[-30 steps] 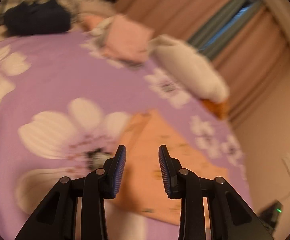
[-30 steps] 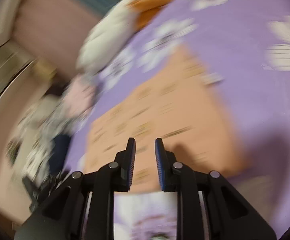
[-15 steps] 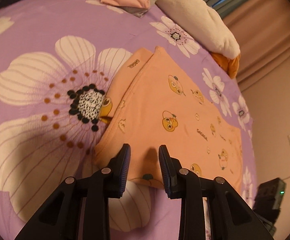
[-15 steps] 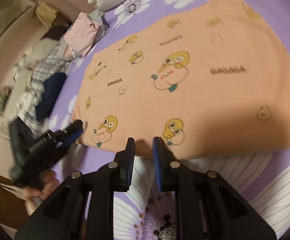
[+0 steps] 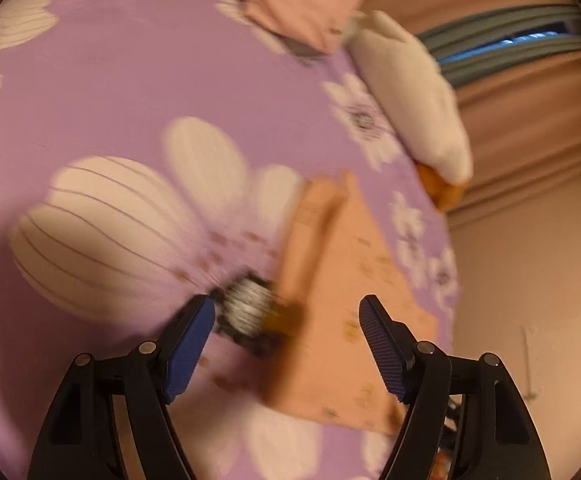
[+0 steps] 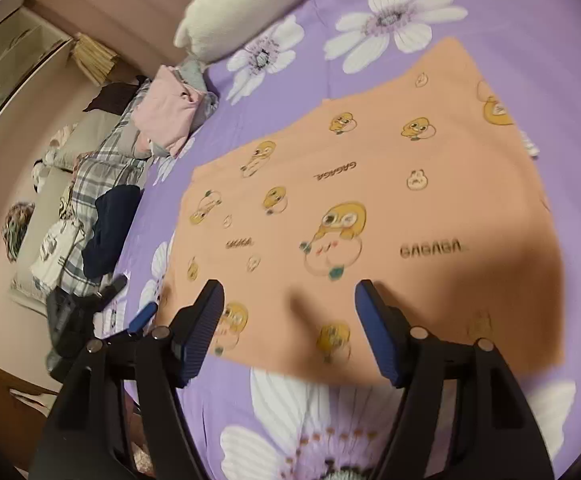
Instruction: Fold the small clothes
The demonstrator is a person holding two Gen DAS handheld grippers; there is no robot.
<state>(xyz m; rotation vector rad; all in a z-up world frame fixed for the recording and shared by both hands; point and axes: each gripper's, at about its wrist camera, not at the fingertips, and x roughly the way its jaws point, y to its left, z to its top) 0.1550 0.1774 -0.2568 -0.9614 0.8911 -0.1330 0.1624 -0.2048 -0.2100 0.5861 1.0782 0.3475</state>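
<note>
An orange garment [image 6: 350,216] printed with yellow cartoon ducks lies flat on the purple flowered bedsheet [image 6: 330,64]. In the blurred left wrist view it shows as an orange patch [image 5: 342,304] ahead and right. My right gripper [image 6: 290,320] is open and empty, hovering over the garment's near edge. My left gripper [image 5: 286,332] is open and empty, above the garment's left edge. The left gripper also shows at the left of the right wrist view [image 6: 130,324].
A folded pink garment [image 6: 170,108] on a grey one lies at the far side, next to a white pillow [image 6: 242,4]. A plaid cloth [image 6: 102,168] and a dark blue garment [image 6: 110,228] lie along the bed's left edge. Curtains [image 5: 530,120] hang behind.
Both grippers have opened wide from nearly shut. The left camera has swung and is blurred. The right gripper sits a little further back from the garment's edge.
</note>
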